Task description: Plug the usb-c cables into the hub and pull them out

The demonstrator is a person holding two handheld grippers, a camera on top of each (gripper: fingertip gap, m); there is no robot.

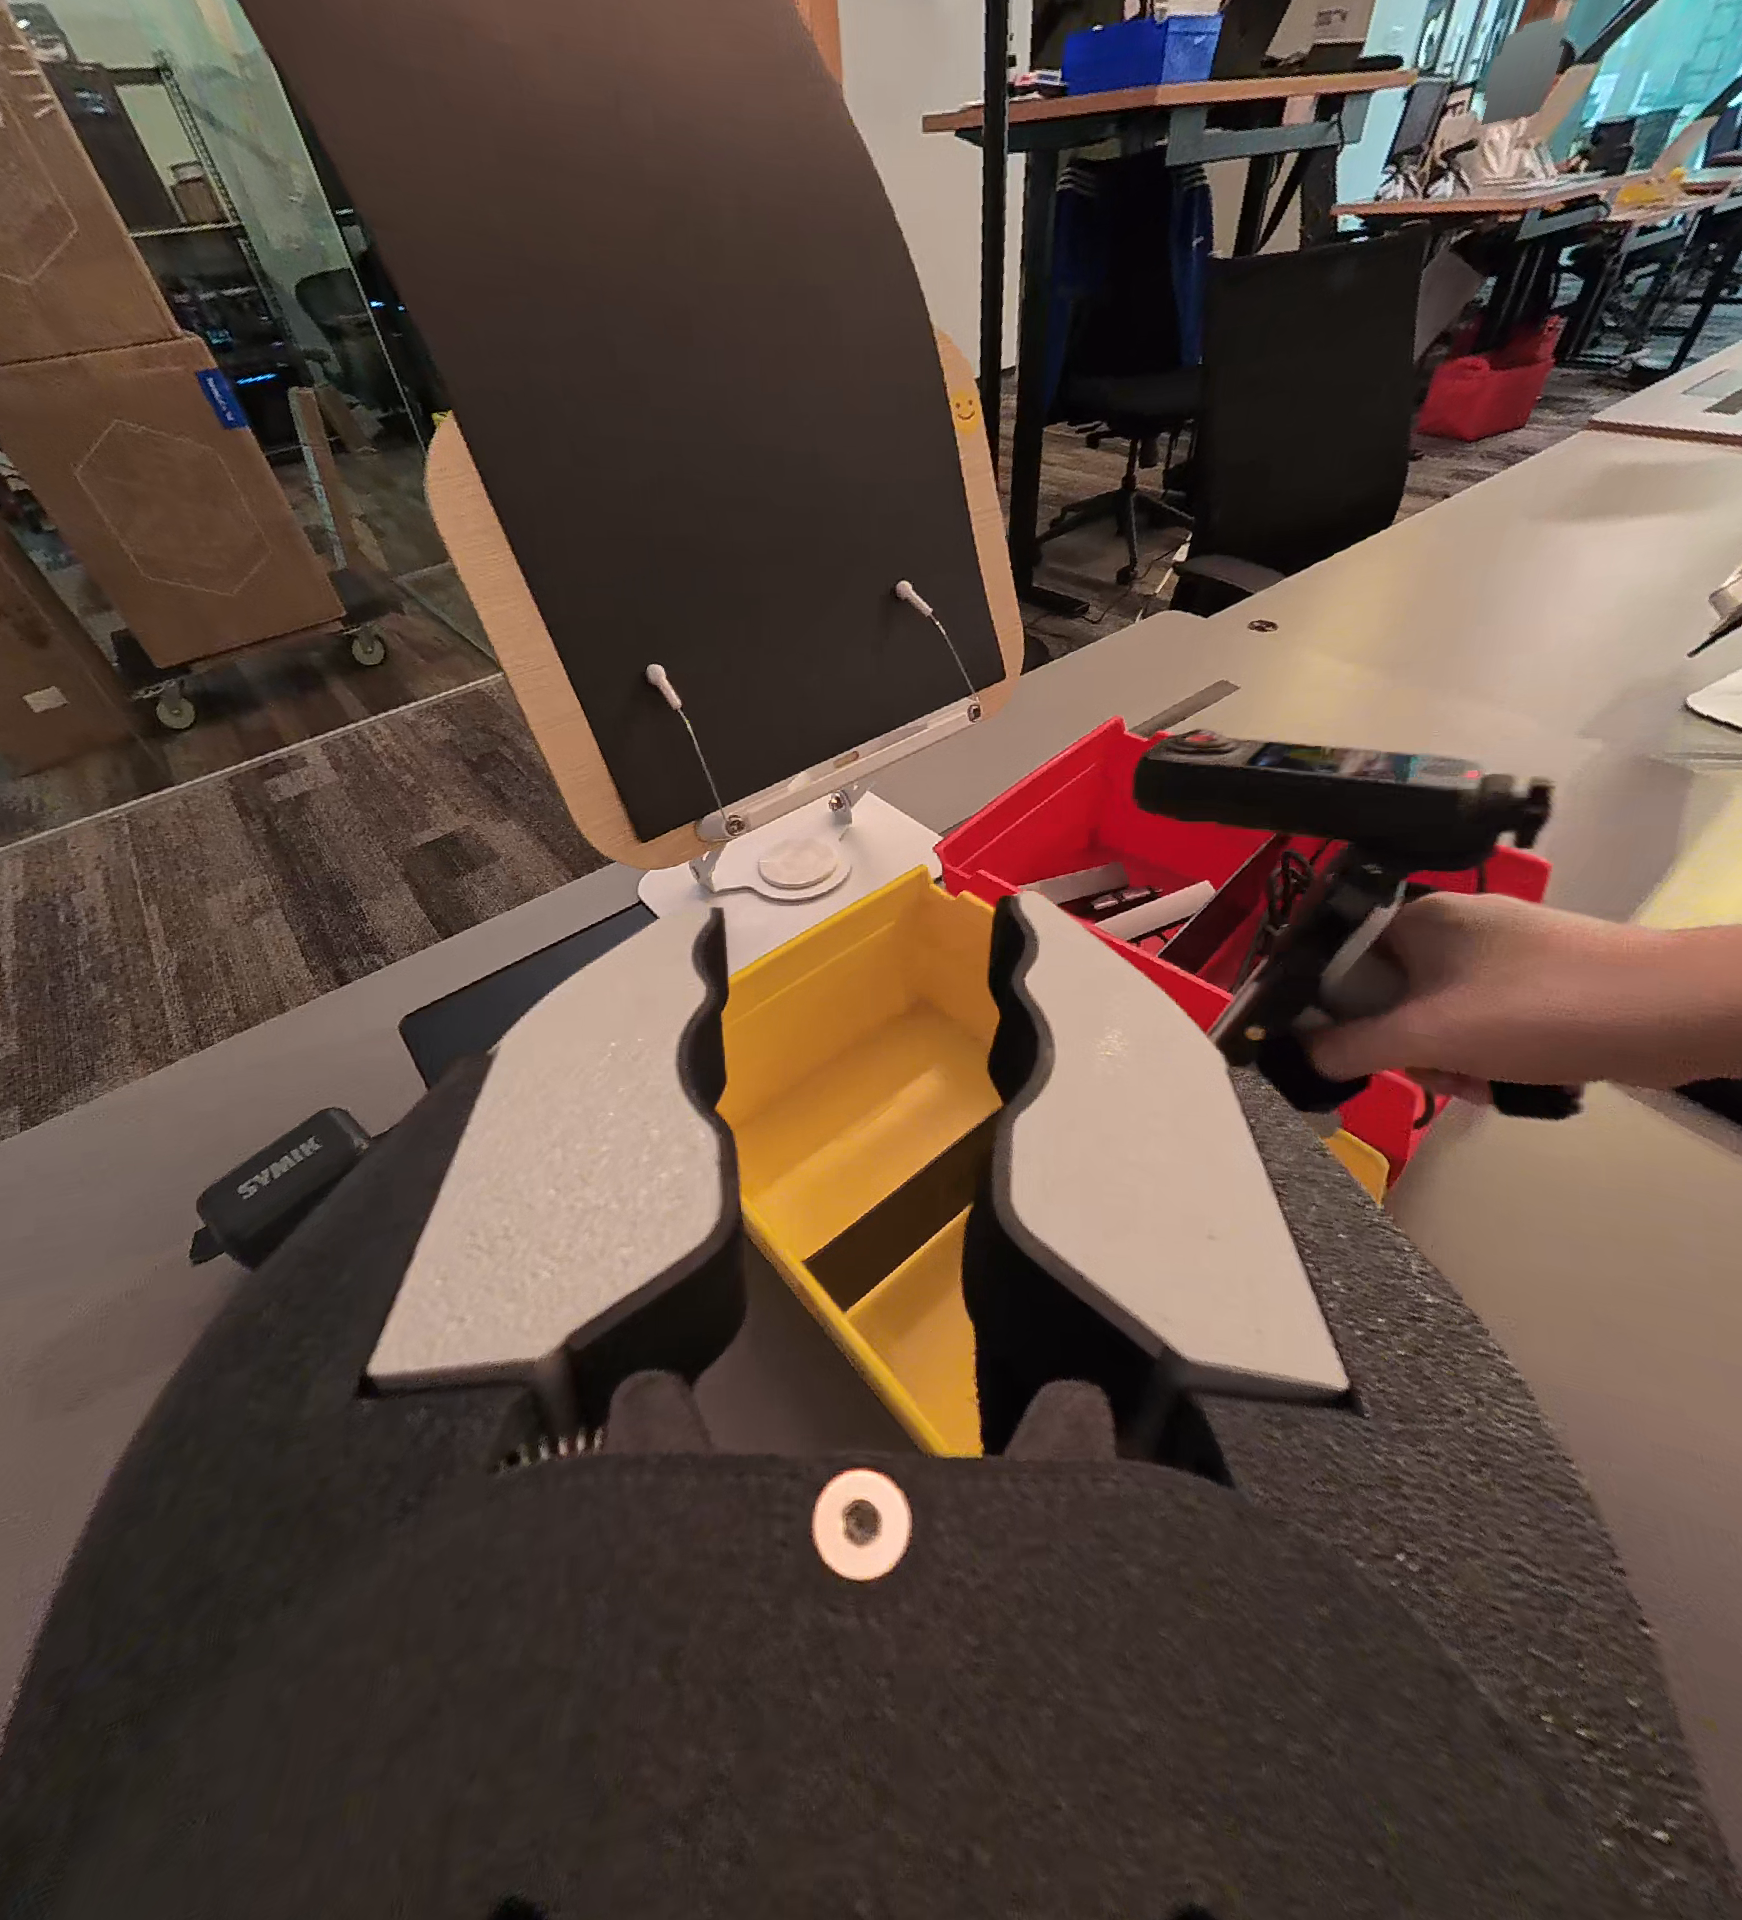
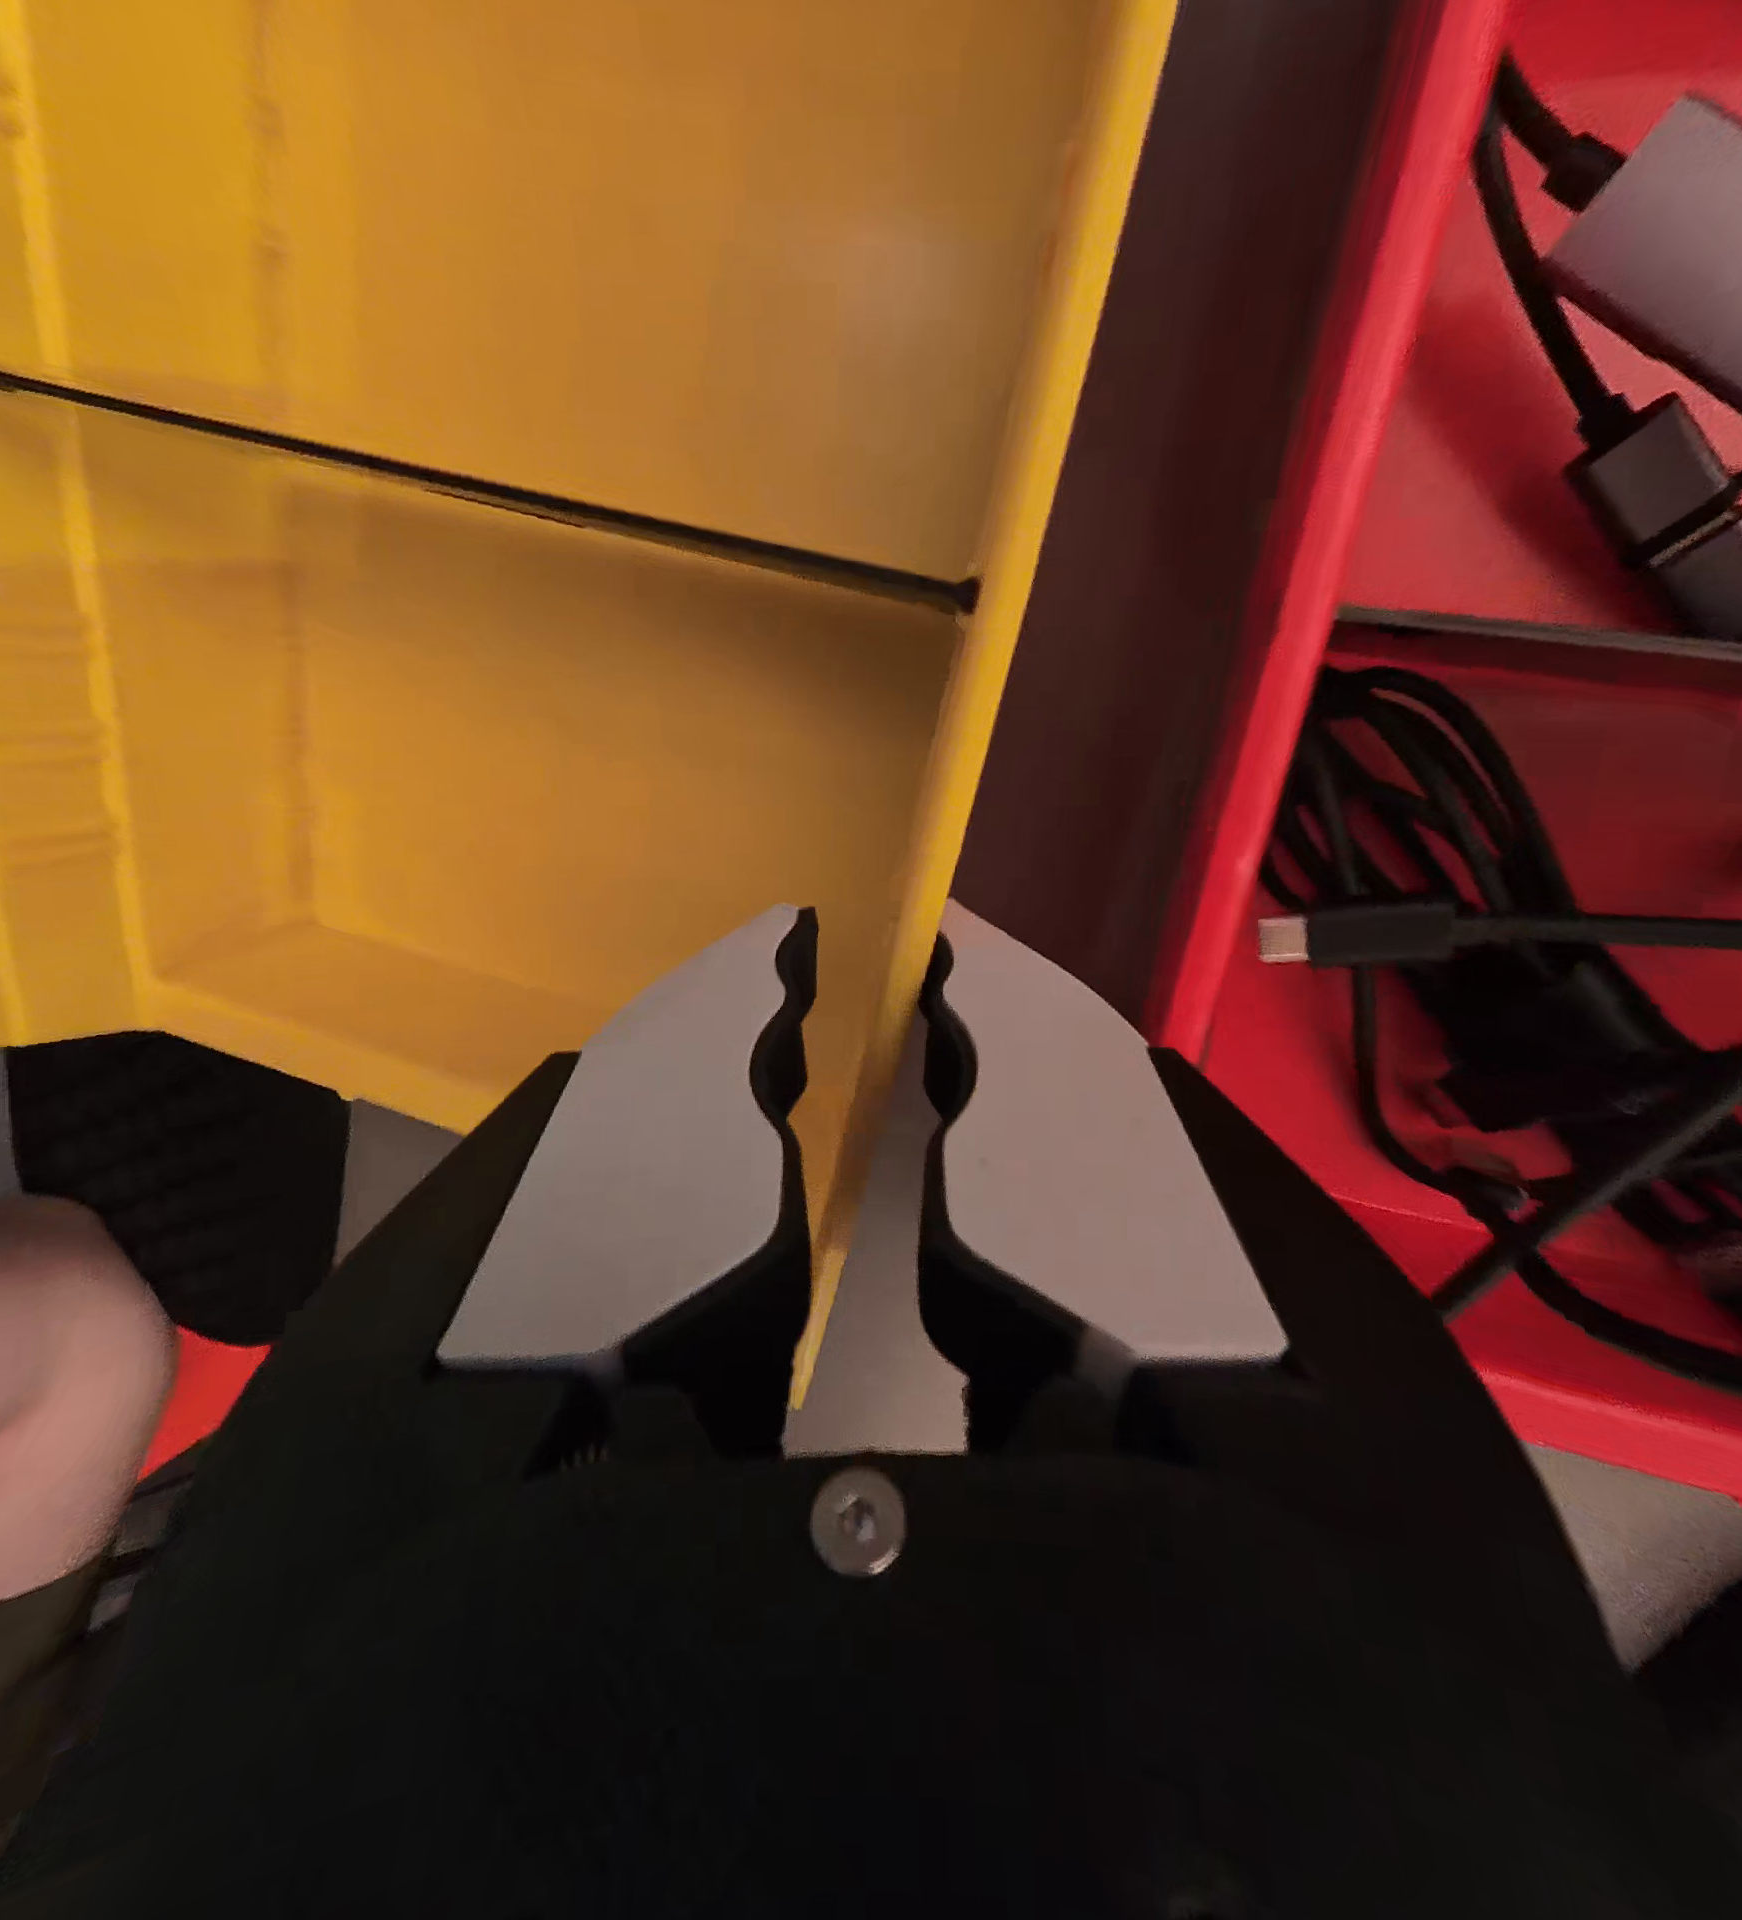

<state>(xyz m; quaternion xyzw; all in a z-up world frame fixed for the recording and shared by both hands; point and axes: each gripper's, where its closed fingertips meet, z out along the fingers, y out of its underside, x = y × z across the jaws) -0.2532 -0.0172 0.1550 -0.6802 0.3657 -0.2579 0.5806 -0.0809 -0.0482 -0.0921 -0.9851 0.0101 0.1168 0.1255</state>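
**Two claws at the yellow and red bins**

The left claw [image 1: 856,1049] is hovering with its two grey plates standing apart, holding nothing, above the yellow plastic divided bin [image 1: 846,1081] on the pale grey tabletop [image 1: 1532,1382]. At 2 o'clock of it, a hand [image 1: 1469,997] is gripping the right claw's black handle beside the red plastic bin [image 1: 1043,821]. A small black box [image 1: 275,1195] is lying at 9 o'clock on the tabletop.

In the right wrist view, the right claw [image 2: 872,977] is straddling the yellow bin's thin side wall [image 2: 1012,623], plates narrowly apart; whether they are pressing it cannot be told. At 3 o'clock, a black usb-c cable [image 2: 1366,935] with its bare plug is lying in the red bin's [image 2: 1262,623] near compartment over coiled black cords. At 1 o'clock, the grey metal hub [image 2: 1698,260] is resting in the far compartment.
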